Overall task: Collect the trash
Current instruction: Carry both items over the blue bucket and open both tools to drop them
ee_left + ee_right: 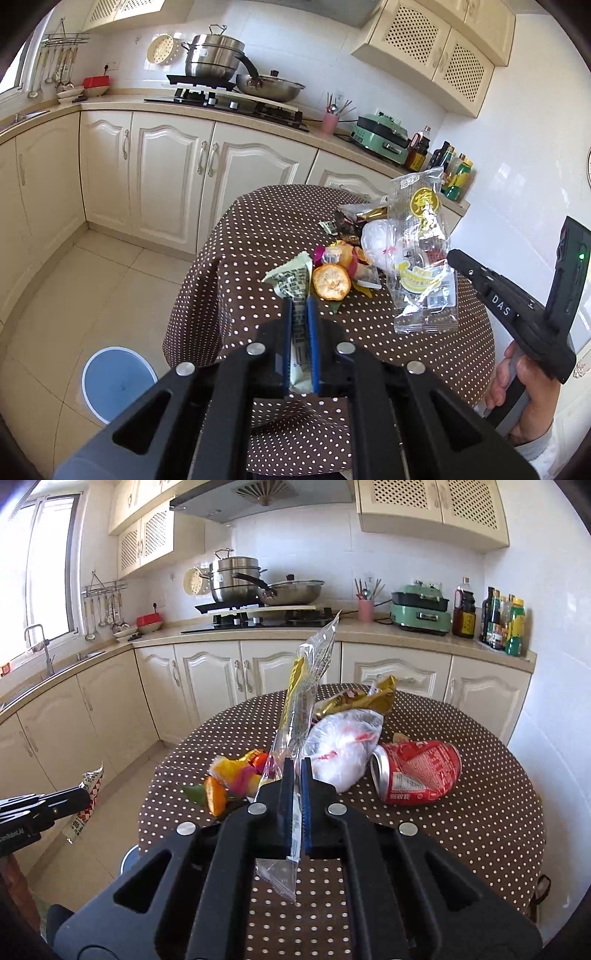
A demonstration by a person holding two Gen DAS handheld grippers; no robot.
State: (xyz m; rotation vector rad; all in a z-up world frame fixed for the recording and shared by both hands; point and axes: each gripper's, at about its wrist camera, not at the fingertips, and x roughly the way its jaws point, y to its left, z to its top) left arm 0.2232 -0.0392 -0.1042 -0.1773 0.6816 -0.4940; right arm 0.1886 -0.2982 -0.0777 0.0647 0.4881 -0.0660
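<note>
Trash lay heaped on the polka-dot table (461, 830), and both grippers had a piece each! Nearest in, the left gripper (300, 306) was clenched on a pale green printed wrapper (291, 280), its crumpled end poking out past the blue pads. The right gripper (294, 766) was clamped tight on a clear plastic wrapper with yellow print (303, 686), which stood up tall and thin between the jaws, clear of the cloth.

So two pieces were in hand, none visibly binned as far as these views showed. Plenty was left: a squeezed orange half (330, 282) just beyond the left fingertips, mixed peels and sweet papers beside it, a crumpled white plastic bag (341, 753), a crushed red can (417, 771) lying on its side, and a gold foil packet (360, 699) further back.

Down on the floor tiles, left of the table's edge, sat the blue bin (118, 382), open-topped and, by the look of it, the likely drop spot. Room was generous that way: bare floor ran between table and cabinets (166, 173). The wall crowded the table's right side, so the left looked the freer exit.
</note>
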